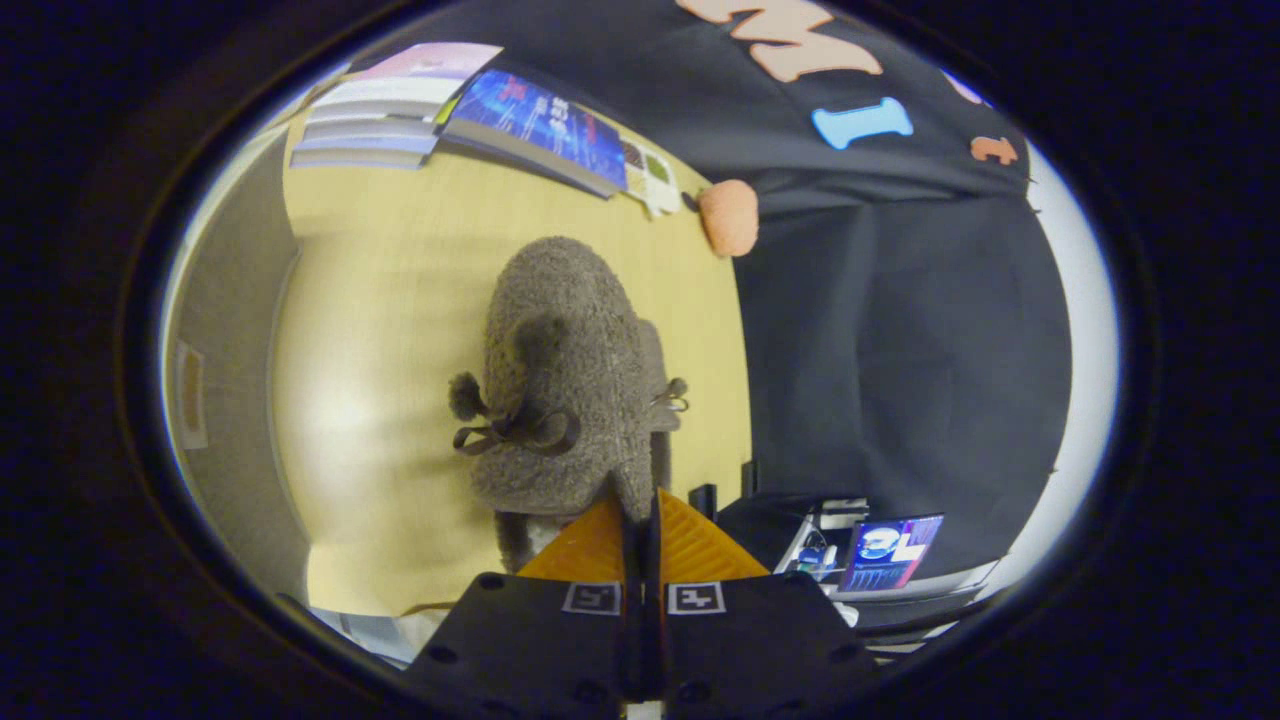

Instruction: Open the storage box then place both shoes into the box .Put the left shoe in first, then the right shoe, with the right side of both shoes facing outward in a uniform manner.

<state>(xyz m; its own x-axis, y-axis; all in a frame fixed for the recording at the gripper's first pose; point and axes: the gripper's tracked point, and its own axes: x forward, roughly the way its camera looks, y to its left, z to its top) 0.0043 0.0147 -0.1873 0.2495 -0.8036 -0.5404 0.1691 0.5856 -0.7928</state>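
Pale wood surface [400,330] with a few books [480,115] stacked at its far end, dark cloth hanging along one side. A fuzzy grey shoe [565,380] with a bow and pom-poms hangs just ahead of the tongs [640,520] — apparently lifted, though I can't be sure it is clear of the wood. The tongs are pressed nearly together, pinching the shoe's rim at the heel. To do this well, I'd keep that pinch firm and carry it level — fleece slips easily.
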